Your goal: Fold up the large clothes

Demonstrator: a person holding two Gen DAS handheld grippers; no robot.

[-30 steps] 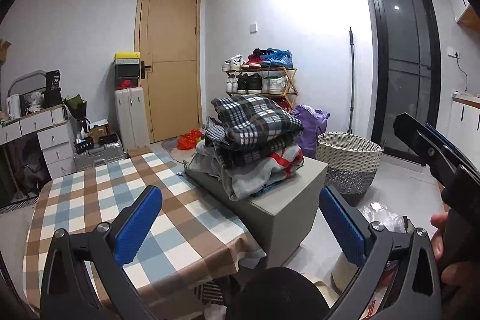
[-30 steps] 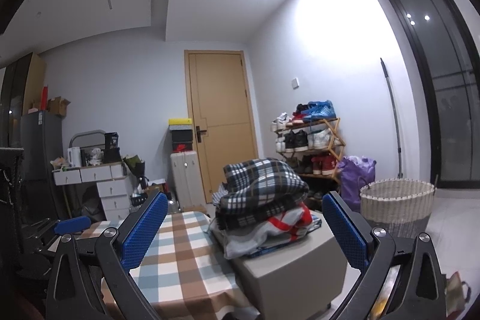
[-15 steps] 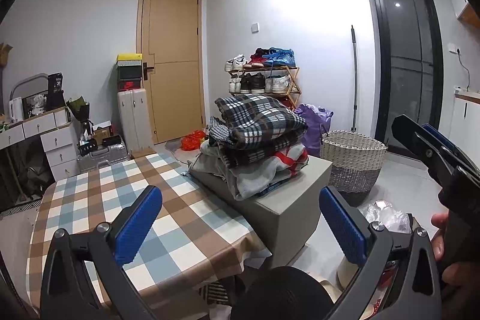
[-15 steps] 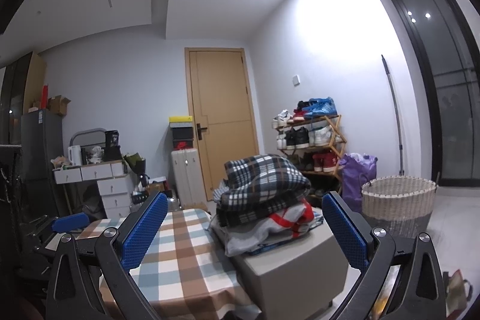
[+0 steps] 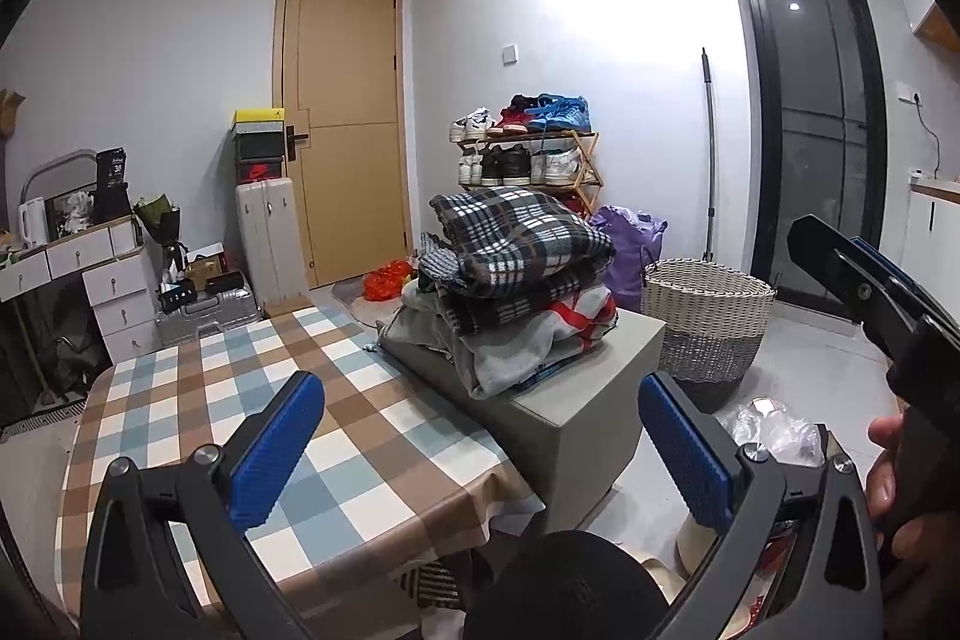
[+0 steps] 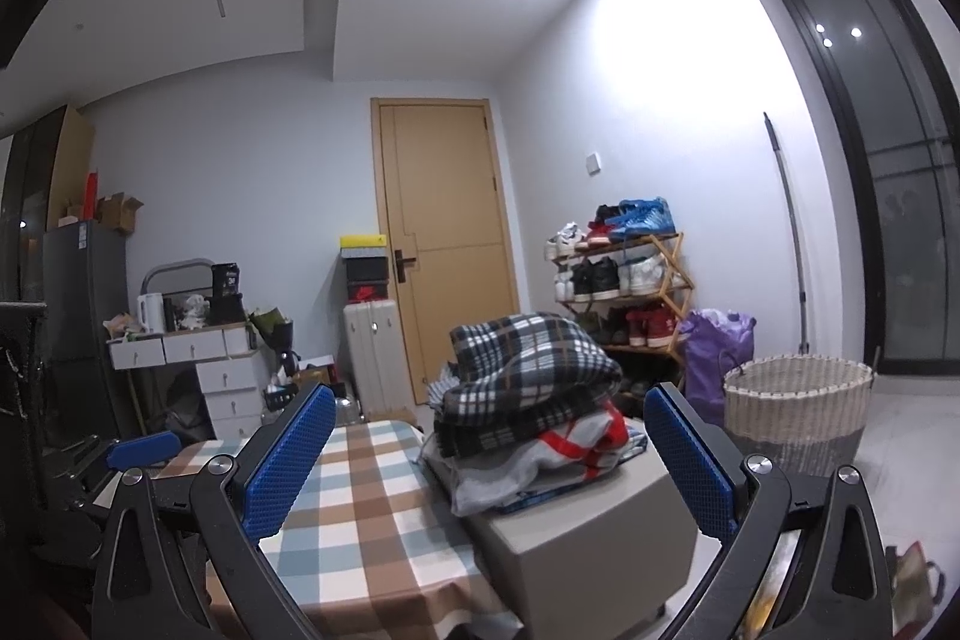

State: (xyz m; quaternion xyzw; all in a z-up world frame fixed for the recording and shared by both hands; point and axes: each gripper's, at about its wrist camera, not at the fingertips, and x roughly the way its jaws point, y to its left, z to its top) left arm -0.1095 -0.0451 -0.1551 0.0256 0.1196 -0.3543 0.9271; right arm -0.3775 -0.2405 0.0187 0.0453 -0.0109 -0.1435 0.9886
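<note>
Both the left tongs (image 5: 480, 451) and the right tongs (image 6: 489, 454) were spread wide and empty. The clothes pile (image 5: 516, 274) (plaid blanket on top) sat ahead on a grey box (image 5: 576, 400) beside the table (image 5: 240, 400), nearer the right tongs, I judged.

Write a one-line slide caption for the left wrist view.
Open left gripper faces a pile of clothes topped by a plaid blanket on a grey box beside the checked table.
</note>
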